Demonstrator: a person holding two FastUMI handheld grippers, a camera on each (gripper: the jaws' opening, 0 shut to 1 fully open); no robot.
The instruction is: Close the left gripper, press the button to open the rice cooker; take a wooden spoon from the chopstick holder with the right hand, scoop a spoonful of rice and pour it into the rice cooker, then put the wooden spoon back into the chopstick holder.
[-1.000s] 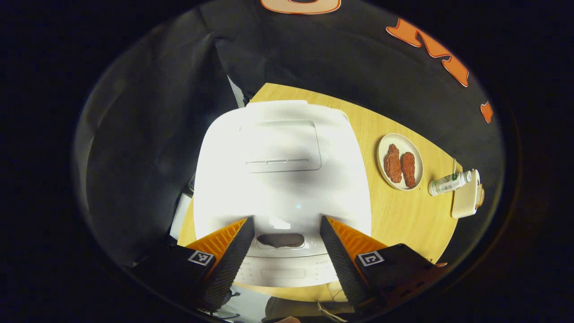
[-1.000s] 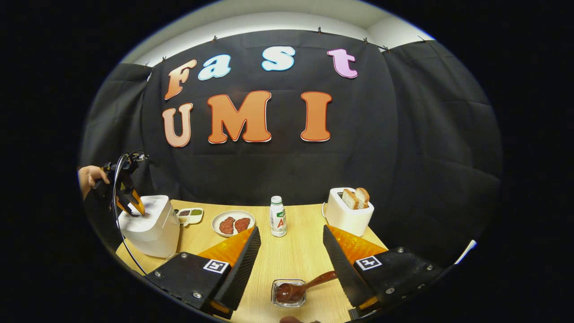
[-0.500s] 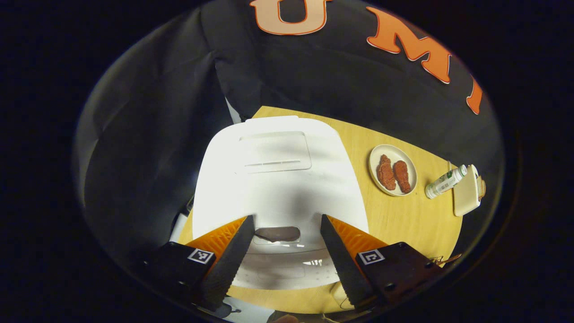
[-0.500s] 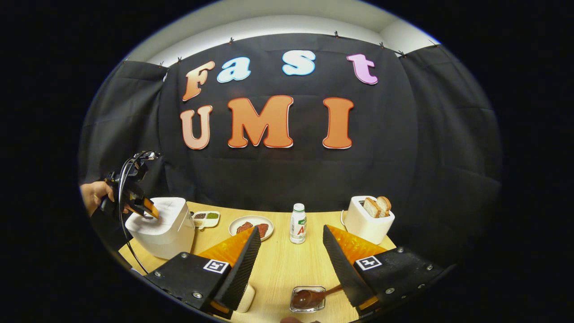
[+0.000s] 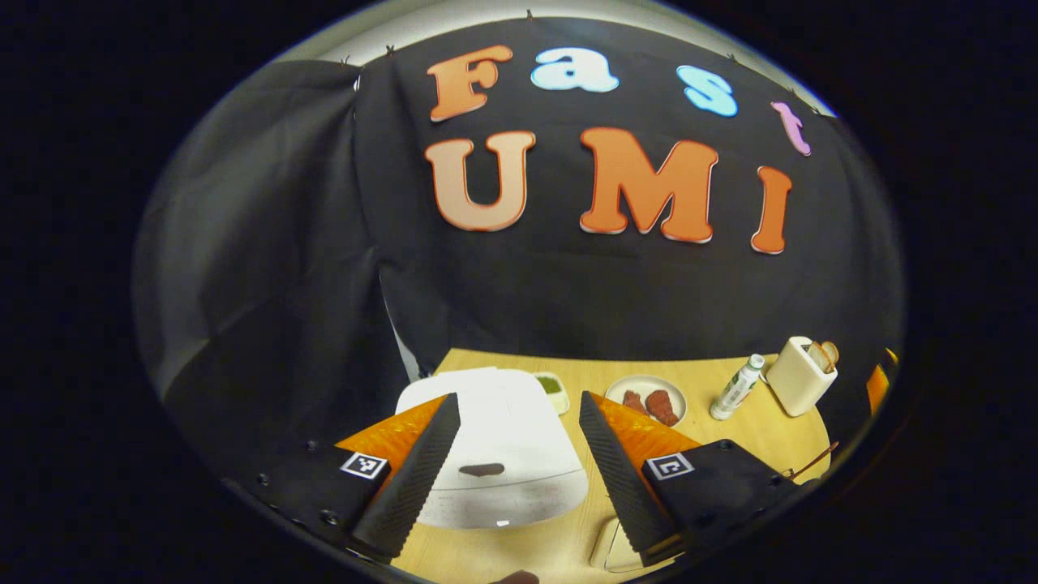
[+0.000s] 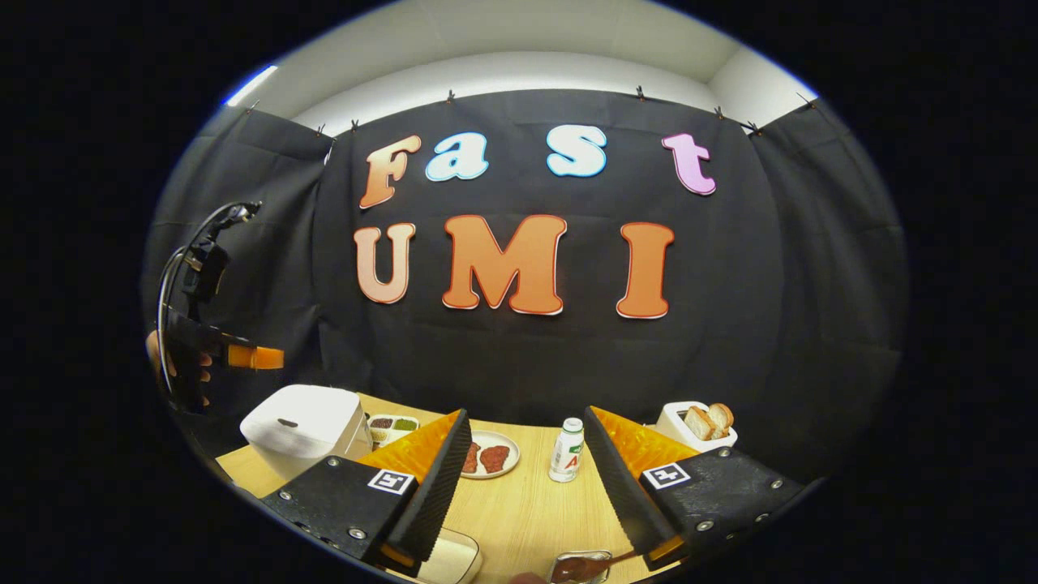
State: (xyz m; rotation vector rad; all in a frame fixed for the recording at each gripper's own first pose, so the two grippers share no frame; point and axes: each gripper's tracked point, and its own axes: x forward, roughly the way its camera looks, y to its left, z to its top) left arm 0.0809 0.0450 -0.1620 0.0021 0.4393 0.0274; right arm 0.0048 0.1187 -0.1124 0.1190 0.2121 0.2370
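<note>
Both your grippers hang spread and empty above the table, the rice cooker lid down.

Your left gripper has its fingers wide apart, touching nothing, the white rice cooker below and between them with its dark button facing you. Your right gripper is equally parted over the wood, holding nothing; the wooden spoon lies in a small glass dish just under its right finger. Farther back stand a toaster, a plate of meat, a bottle.
</note>
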